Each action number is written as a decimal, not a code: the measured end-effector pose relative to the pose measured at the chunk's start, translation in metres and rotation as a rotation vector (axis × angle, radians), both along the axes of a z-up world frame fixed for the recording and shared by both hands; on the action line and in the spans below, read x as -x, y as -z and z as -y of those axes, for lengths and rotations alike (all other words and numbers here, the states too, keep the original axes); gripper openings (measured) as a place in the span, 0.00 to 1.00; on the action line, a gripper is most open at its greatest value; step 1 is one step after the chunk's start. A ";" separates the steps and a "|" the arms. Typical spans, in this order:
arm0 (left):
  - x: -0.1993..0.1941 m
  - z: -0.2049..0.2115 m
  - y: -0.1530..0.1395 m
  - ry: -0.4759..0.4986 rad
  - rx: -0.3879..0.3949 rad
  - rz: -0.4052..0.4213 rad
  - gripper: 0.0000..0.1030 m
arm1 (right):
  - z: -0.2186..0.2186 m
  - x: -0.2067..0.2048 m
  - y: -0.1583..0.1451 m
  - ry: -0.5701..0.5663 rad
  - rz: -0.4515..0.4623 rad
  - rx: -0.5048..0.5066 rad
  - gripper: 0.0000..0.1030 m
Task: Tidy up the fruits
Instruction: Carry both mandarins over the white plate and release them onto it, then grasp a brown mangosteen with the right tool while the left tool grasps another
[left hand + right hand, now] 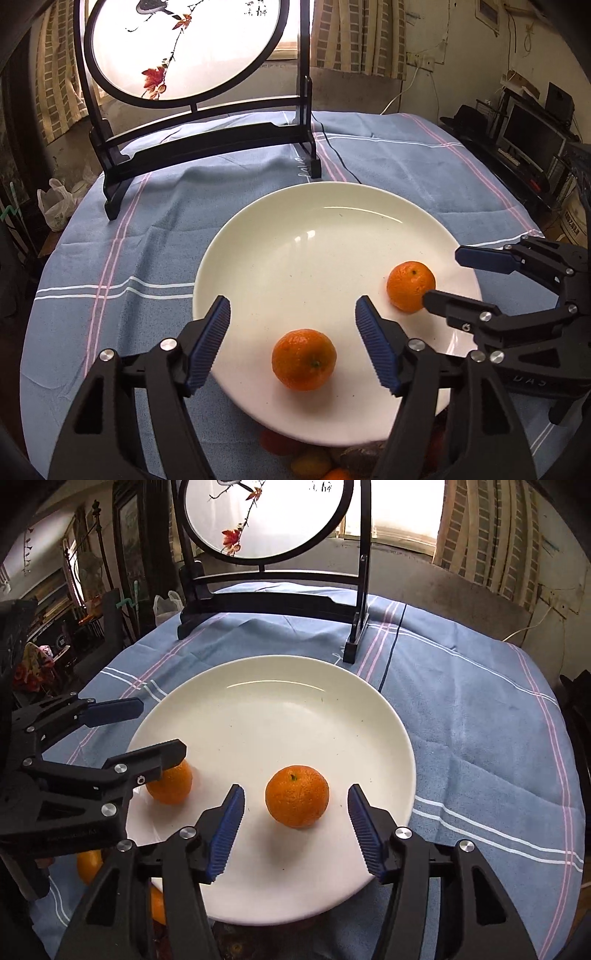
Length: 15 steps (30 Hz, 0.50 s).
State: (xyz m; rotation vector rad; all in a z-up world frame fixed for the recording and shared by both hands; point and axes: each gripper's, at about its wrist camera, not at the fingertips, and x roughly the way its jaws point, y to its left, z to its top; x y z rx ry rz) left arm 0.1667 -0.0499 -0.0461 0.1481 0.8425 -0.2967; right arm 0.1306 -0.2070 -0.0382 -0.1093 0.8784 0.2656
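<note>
Both grippers are angling down over the white plate [258, 236] on the table. The left gripper [293, 312] is hanging released around one mandarin [304, 360]; the right gripper [295, 801] is hanging released around the other mandarin [297, 796]. Only the right wrist view is showing more oranges [88, 866] under the plate's rim clearly. No writing is reading clearly.

Left gripper [293, 308], seen along its own fingers: black arms tipped with ribbed blue pads [207, 345], jaws spread apart, nothing pressed between them, pointing steeply downward. Right gripper [295, 797]: same build, jaws likewise parted and angled down, pads [225, 834] clear of contact. In each wrist view the other gripper enters from the side, fingers apart.
</note>
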 end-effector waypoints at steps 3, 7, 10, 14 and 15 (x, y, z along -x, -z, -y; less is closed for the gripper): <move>0.016 -0.012 -0.011 -0.005 0.028 0.022 0.66 | 0.011 0.027 -0.012 -0.020 0.023 -0.022 0.59; 0.047 -0.026 -0.020 0.008 0.052 0.051 0.71 | 0.026 0.074 -0.016 -0.037 0.034 -0.012 0.64; 0.070 -0.027 -0.018 0.034 0.061 0.048 0.72 | 0.039 0.103 -0.009 -0.030 0.022 -0.005 0.65; 0.097 -0.011 -0.006 0.106 0.050 0.022 0.72 | 0.054 0.128 0.003 -0.006 -0.004 -0.018 0.65; 0.102 -0.005 -0.002 0.125 0.046 0.017 0.72 | 0.058 0.132 0.005 0.000 -0.011 -0.027 0.65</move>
